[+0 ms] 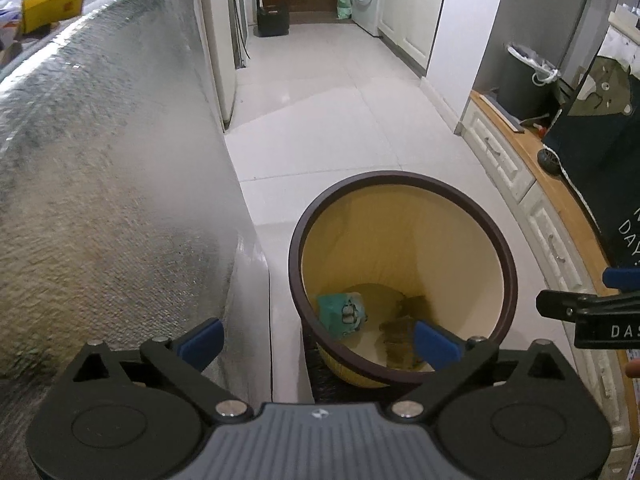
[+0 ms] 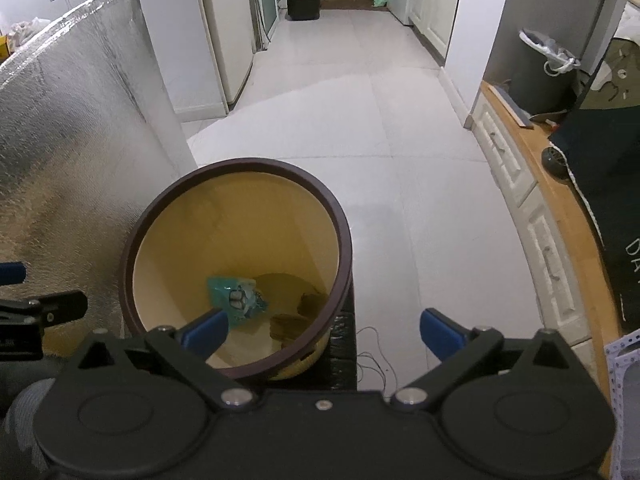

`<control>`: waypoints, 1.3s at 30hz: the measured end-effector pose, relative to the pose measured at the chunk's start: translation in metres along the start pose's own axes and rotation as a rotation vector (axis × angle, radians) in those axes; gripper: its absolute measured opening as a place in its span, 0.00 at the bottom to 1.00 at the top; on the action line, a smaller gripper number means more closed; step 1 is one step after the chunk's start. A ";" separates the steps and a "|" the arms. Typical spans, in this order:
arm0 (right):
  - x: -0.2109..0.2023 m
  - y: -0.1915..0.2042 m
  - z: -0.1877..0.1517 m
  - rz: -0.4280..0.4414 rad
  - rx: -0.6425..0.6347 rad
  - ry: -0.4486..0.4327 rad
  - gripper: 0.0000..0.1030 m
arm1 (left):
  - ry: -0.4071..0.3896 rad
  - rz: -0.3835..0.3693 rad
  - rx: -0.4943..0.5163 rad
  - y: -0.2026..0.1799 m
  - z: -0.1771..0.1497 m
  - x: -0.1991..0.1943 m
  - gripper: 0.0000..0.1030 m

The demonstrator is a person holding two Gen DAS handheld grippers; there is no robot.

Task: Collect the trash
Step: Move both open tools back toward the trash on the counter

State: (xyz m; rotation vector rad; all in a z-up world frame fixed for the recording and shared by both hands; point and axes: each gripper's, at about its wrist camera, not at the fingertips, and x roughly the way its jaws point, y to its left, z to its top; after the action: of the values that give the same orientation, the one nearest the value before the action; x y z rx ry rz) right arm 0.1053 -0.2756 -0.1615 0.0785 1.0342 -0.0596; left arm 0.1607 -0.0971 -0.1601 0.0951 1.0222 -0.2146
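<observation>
Both claws spread wide, nothing in either: left claw, right claw, over the yellow waste bin. Teal wrapper and brown scraps lie at its bottom. Risk: a low finger catching the dark rim could tip the bin off its black stand.

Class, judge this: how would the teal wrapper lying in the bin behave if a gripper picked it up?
The teal wrapper looks crumpled, so probably floppy and light. Its glossy film may slip between pads. It lies deep in the bin.
</observation>
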 end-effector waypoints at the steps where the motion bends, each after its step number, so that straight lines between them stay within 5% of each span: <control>1: -0.003 0.000 -0.002 -0.001 0.000 -0.004 1.00 | -0.005 0.000 -0.002 0.000 -0.001 -0.003 0.99; 16: -0.067 -0.001 -0.023 -0.036 0.018 -0.131 1.00 | -0.188 -0.024 0.015 0.001 -0.013 -0.075 1.00; 28: -0.135 0.007 -0.032 -0.013 -0.003 -0.346 1.00 | -0.392 -0.060 0.030 0.002 -0.021 -0.150 1.00; 39: -0.167 0.058 -0.015 0.118 -0.090 -0.541 1.00 | -0.587 0.047 -0.005 0.039 -0.027 -0.218 1.00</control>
State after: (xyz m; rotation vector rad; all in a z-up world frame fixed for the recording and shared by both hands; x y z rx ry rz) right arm 0.0122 -0.2140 -0.0233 0.0380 0.4891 0.0709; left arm 0.0374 -0.0258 0.0115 0.0464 0.4360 -0.1815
